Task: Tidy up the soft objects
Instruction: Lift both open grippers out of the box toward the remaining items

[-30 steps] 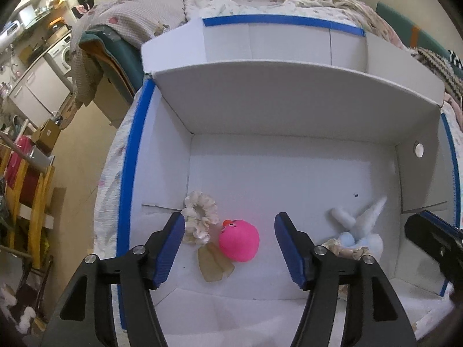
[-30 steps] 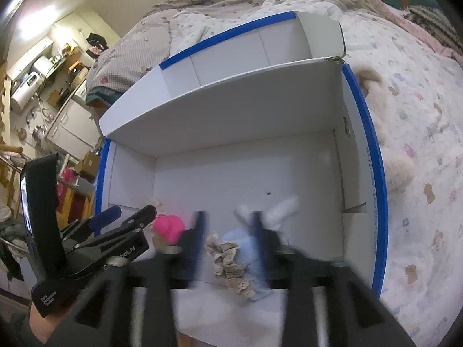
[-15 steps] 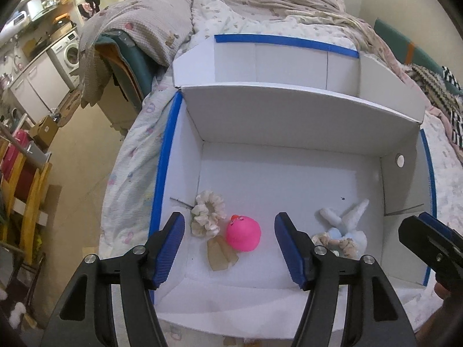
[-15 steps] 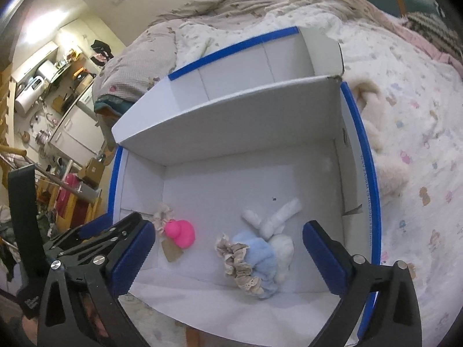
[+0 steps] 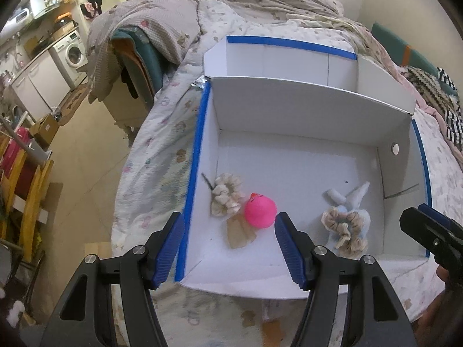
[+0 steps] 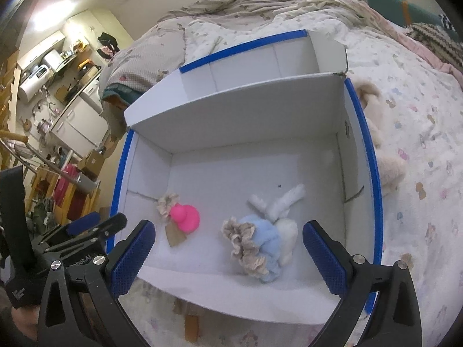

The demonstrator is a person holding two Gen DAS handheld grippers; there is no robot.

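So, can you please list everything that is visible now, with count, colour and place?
box: 1, white with blue-taped edges, open, lying on the bed
pink toy: 1, bright pink, left part of the box floor
cream scrunchie: 1, cream, touching the pink toy on its left
brown tag: 1, tan, just in front of the pink toy
blue plush: 1, pale blue and white, right part of the box floor
beige scrunchie: 1, beige, lying on the blue plush
bedspread: 1, white with small prints, under the box
left gripper: 1, black with blue fingers, open, empty
right gripper: 1, black with blue fingers, open, empty
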